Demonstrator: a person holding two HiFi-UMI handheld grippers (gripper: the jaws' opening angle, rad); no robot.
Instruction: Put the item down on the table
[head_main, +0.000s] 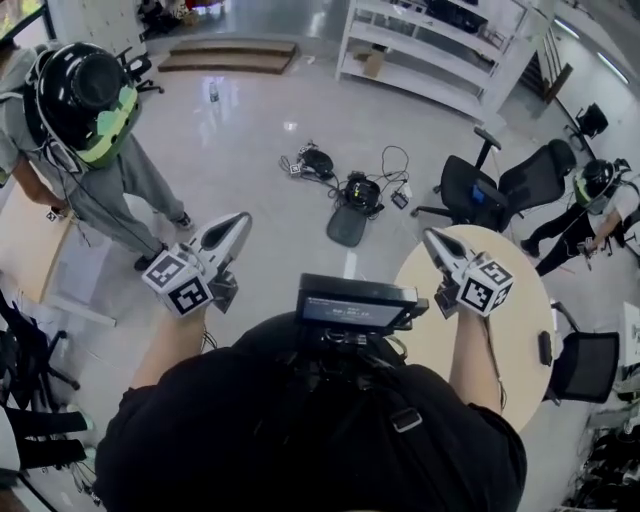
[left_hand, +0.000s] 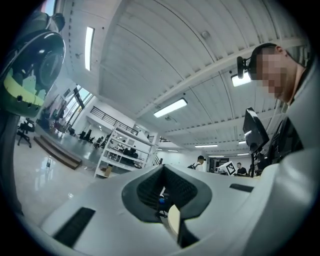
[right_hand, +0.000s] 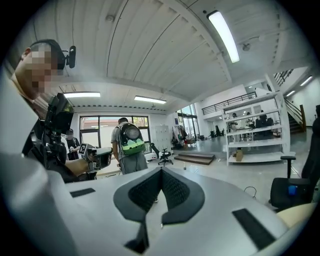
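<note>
In the head view my left gripper (head_main: 238, 220) is held level over the open floor, its jaws drawn together to a point with nothing between them. My right gripper (head_main: 430, 237) points out over the far edge of a round beige table (head_main: 440, 335), also empty. In the left gripper view the left gripper (left_hand: 163, 169) has its tips meeting, with only the room showing past them. The right gripper (right_hand: 161, 170) in its own view is shut, with just a thin slit below the tips. No loose item shows in any view.
A person in a black helmet with a green backpack (head_main: 85, 95) stands at the left. Cables and a dark bag (head_main: 350, 195) lie on the floor ahead. Black office chairs (head_main: 500, 185) stand beyond the table, white shelving (head_main: 430, 50) at the back, and another person (head_main: 600, 195) at the far right.
</note>
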